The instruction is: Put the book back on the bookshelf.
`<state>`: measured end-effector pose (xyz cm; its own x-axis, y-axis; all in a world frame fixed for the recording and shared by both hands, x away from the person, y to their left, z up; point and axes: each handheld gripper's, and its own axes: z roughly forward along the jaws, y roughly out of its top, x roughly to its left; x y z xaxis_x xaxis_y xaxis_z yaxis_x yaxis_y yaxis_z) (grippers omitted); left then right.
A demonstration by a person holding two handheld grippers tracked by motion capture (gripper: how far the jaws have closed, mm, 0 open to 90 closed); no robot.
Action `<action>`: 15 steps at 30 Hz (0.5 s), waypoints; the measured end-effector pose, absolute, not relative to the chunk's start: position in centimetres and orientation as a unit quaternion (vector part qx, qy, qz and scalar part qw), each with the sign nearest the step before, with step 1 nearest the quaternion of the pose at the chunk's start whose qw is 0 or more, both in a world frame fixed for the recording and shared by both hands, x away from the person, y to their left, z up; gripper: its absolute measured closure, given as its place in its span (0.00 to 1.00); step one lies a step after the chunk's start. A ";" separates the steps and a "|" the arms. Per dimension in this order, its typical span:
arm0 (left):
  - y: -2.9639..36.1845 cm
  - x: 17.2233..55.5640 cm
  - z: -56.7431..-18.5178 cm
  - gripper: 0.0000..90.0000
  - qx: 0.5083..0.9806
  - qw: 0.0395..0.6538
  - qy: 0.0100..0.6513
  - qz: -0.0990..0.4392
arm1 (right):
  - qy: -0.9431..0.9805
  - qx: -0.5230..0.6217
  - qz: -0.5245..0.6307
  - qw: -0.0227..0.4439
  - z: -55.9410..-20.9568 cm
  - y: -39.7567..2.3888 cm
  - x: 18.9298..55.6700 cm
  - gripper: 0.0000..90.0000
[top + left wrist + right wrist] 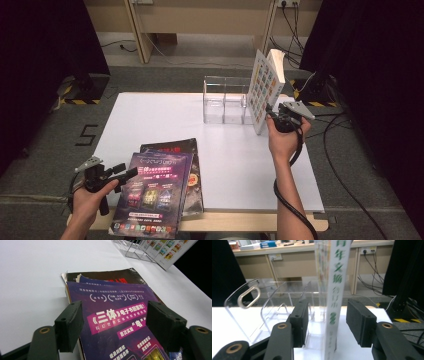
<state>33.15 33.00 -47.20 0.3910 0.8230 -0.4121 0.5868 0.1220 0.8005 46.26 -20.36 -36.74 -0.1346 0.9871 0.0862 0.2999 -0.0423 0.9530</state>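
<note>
While the right gripper sits at the bottom corner of the tall white paperback book with the grid of little colourful pictures on its cover, that book stands upright just off the right end of the clear acrylic divided file rack, touching or nearly touching it; I can't tell which. In the right gripper view the white spine with green characters runs straight up between the jaws, long axis vertical, with gaps on both sides, so the jaws stand wide and aren't pinching it. My guess is the book goes sideways into a rack slot, and this hand is by far the nearer one. The left gripper is well away from the rack, jaws spread over the purple glossy magazine, gripping nothing.
</note>
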 end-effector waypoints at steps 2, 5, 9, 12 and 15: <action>33.0 33.2 -47.2 0.33 0.654 0.517 0.540 0.116 | 0.593 0.546 0.470 0.360 -37.0 -20.1 45.8 0.59; 33.0 33.2 -47.3 0.33 0.654 0.515 0.542 0.116 | 0.600 0.543 0.469 0.354 -37.4 -19.6 45.1 0.59; 33.1 33.2 -47.3 0.33 0.655 0.512 0.544 0.117 | 0.604 0.542 0.473 0.343 -37.8 -19.1 44.4 0.59; 33.2 33.2 -47.3 0.33 0.655 0.507 0.547 0.118 | 0.609 0.541 0.473 0.336 -38.0 -18.8 44.1 0.59; 33.3 33.2 -47.4 0.33 0.656 0.504 0.550 0.119 | 0.613 0.540 0.473 0.330 -38.1 -18.5 43.6 0.59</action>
